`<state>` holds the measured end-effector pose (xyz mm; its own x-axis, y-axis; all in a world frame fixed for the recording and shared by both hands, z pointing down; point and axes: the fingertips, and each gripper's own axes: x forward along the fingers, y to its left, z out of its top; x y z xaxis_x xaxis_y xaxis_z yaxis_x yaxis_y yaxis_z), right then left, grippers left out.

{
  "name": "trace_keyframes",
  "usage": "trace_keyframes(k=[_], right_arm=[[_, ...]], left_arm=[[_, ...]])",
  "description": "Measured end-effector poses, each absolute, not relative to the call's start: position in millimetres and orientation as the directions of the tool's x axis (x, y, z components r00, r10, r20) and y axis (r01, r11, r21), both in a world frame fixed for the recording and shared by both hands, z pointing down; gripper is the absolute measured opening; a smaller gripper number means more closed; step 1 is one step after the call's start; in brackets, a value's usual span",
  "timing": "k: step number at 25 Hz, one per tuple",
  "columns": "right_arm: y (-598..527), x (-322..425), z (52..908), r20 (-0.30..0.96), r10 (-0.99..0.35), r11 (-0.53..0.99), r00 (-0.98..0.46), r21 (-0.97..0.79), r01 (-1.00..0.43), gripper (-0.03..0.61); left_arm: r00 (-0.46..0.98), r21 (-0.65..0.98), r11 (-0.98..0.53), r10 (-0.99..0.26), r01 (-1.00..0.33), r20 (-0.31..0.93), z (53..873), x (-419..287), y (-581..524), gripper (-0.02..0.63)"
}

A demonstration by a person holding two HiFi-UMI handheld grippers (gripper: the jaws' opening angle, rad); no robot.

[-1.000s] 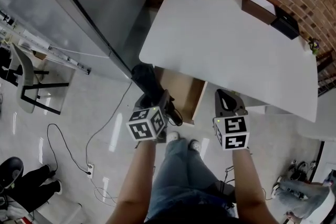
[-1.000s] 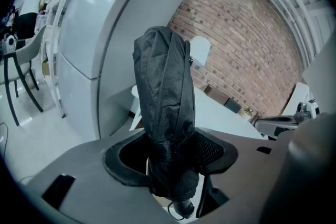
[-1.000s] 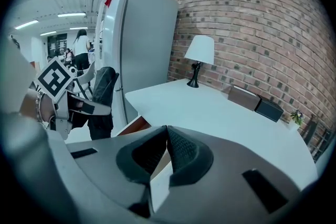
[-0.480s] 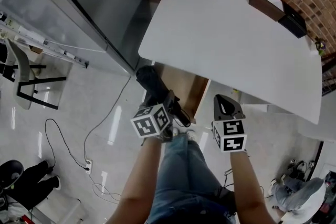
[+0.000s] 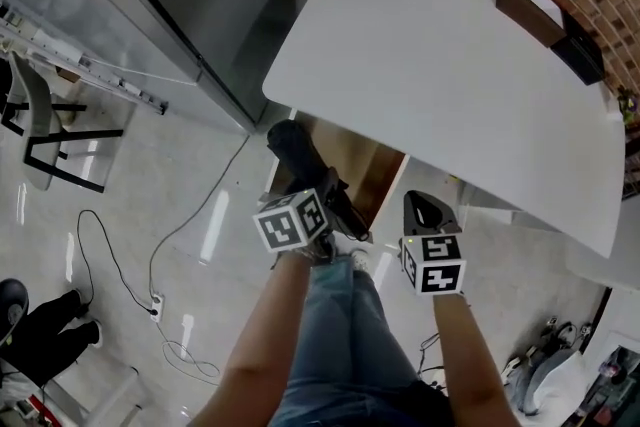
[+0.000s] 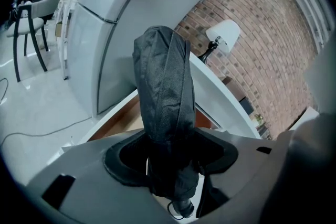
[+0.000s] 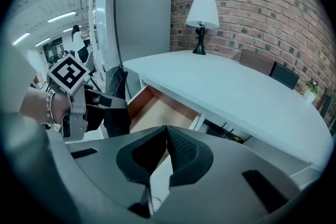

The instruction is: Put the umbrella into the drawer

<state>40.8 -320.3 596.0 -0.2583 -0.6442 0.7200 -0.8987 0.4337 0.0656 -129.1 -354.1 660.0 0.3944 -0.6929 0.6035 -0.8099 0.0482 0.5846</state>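
I had the left gripper (image 5: 322, 205) clamped on the umbrella (image 6: 165, 93), its jaws pinching the folded black fabric near the handle end, so most of the length stuck out ahead of them. The right gripper (image 5: 428, 211) had its jaws pressed together with nothing between them. It hung just beside the open drawer's (image 5: 352, 171) front.

From the head view, the umbrella was not in the drawer yet. It was in the air, tilted, with its far end close to the desk (image 5: 455, 75) edge, over the drawer's left side.

My main worry was that far end. With so much length ahead of the jaws, a small wrist error could have swung it into the desk edge or onto the drawer's side wall, and the umbrella would then have bridged the rim instead of lying inside.

The fabric looked slick and soft, so I judged it could slide or twist in the jaws if the end caught on anything. A thin loop hung at the handle end, and it might have snagged on the left gripper at release.

The right gripper sat near enough to the drawer front that a careless move could have nudged it partly closed.
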Motion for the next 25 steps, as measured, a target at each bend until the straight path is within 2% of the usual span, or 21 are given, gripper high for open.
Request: trace_keyframes(k=[25], right_arm=[[-325,55,697,0.713,-0.637,0.457,-0.294,0.041,-0.889,0.000]], left_arm=[[0.435,0.594,-0.006,-0.686,-0.805,0.583,733,-109,-388,0.242]])
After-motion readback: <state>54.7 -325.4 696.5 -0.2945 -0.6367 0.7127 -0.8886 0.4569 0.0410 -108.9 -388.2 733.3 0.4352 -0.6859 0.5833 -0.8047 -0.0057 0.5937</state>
